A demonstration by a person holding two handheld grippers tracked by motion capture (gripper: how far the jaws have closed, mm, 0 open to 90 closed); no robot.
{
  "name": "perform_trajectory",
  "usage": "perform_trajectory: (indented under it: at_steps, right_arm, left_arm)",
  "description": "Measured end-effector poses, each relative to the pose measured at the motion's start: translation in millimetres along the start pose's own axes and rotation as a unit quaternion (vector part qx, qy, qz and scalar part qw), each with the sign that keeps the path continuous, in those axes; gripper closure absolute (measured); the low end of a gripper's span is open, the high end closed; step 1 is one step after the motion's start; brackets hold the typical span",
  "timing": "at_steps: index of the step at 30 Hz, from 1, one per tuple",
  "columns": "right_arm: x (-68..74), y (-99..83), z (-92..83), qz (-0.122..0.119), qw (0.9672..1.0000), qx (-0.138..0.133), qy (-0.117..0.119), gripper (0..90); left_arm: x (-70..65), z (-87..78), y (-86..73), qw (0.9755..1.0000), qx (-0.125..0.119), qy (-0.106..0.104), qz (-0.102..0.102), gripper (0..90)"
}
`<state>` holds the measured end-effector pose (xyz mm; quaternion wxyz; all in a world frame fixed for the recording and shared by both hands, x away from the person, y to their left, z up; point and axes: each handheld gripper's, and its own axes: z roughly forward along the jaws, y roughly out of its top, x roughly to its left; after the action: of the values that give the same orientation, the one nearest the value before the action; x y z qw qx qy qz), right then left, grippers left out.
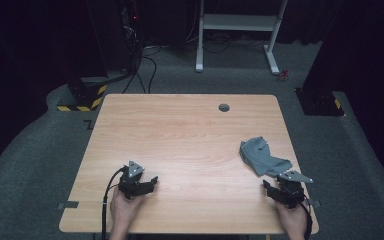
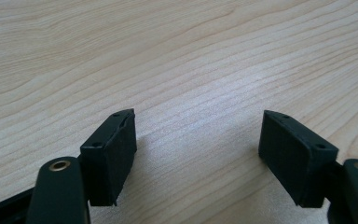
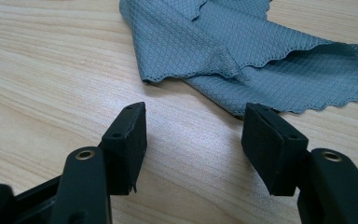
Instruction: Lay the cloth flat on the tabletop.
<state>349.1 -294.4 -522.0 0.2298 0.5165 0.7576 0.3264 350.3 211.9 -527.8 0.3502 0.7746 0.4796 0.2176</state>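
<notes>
A crumpled grey cloth [image 1: 261, 156] lies near the right edge of the wooden table [image 1: 180, 140]. In the right gripper view the cloth [image 3: 242, 51] shows a diamond weave and scalloped edges, folded over itself. My right gripper [image 3: 193, 140] stands open just short of its near edge, with bare wood between the jaws. In the high view the right gripper [image 1: 276, 186] sits at the front right, held by a hand. My left gripper [image 1: 150, 181] rests at the front left, far from the cloth. Its jaws stand open over bare wood in the left gripper view [image 2: 198, 140].
A round cable hole [image 1: 224, 107] sits near the table's far edge. Beyond the table stand a white desk frame [image 1: 237, 30] and dark equipment with yellow-black striped bases [image 1: 82, 97] on grey carpet.
</notes>
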Motion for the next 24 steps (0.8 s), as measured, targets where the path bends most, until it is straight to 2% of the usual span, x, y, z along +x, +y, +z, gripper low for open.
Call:
perform_trajectory:
  at_steps: [10,15,21,24]
  right_arm:
    - [0.5,0.3,0.1,0.001,1.0,0.001,0.0,40.9]
    - [-0.5,1.4,1.3,-0.007,1.0,0.0,0.004,40.9]
    - [-0.4,1.5,1.0,-0.003,1.0,0.002,0.004,40.2]
    - [-0.4,1.8,-0.8,0.009,0.9997,0.001,0.021,42.2]
  left_arm:
    - [-0.2,0.0,0.0,1.0,0.0,-0.001,-0.001,27.8]
    - [-0.2,0.0,-0.1,1.0,0.0,-0.001,-0.001,27.8]
    - [0.1,-0.2,-0.1,1.0,0.0,-0.001,0.001,27.8]
    - [-0.2,-0.3,-0.4,1.0,-0.001,-0.003,-0.002,27.7]
